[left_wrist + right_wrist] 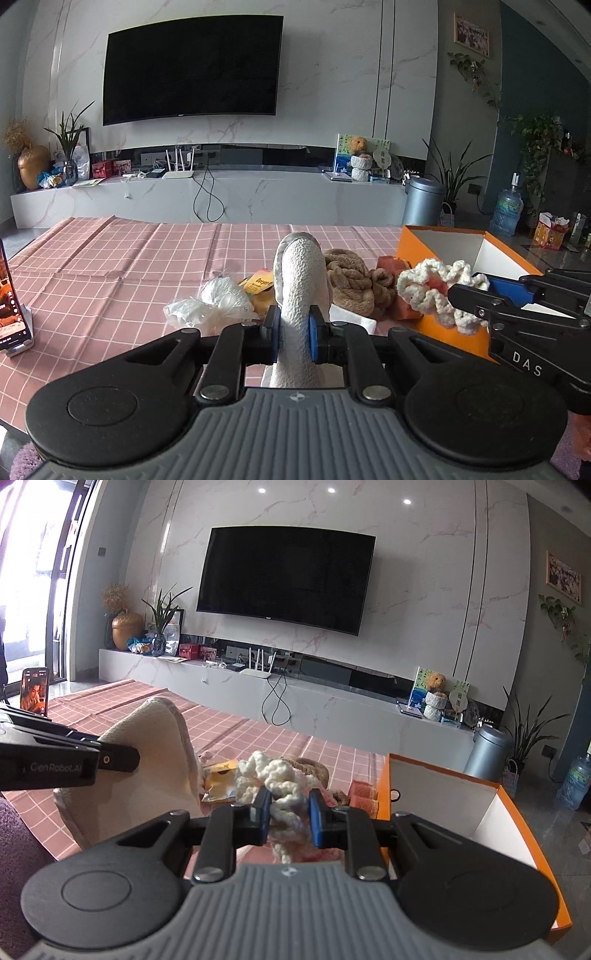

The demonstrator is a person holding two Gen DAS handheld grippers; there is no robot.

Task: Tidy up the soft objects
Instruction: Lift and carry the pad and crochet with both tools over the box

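L tongs clamp white cloth, lower end hidden; R tongs clamp knit scrunchie.

Soft daylight w/ window glare blown out at left, 3 ceiling spots, fisheye bending edges, sharp overall.

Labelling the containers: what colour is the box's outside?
Orange outside, white inside; clearest in the left wrist view.

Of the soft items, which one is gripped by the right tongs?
The cream chunky-knit yarn piece, pinched in the right tongs; the white textured cloth is in the left tongs, the brown fleece lies on the table.
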